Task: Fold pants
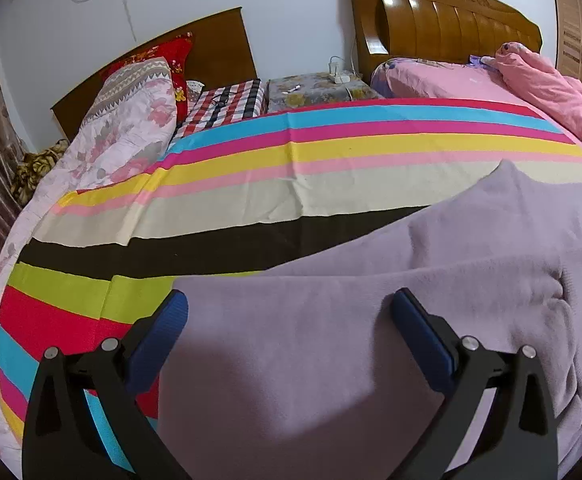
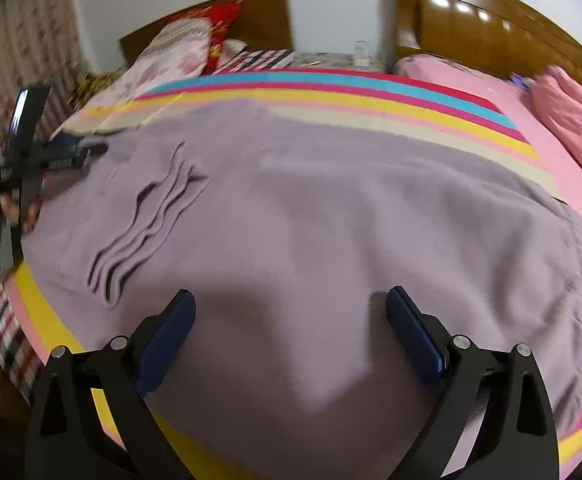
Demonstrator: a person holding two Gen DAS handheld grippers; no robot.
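The soft, floppy pants [image 2: 331, 208] lie flat on the bed [image 1: 251, 184], both claws, left [image 1: 287, 320] and right [image 2: 291, 320], spread wide; grab the edge near 9 o'clock.

Left hand-held gripper [image 1: 291, 304] jaws spread wide, right hand-held gripper [image 2: 291, 304] likewise spread

My left view is sharp and evenly lit, with soft shadow on the pants [image 1: 331, 360] between my fingers. My right view is smeared by motion blur, glare spots shining on the headboard [image 2: 491, 28]. Both bend and darken at their edges.
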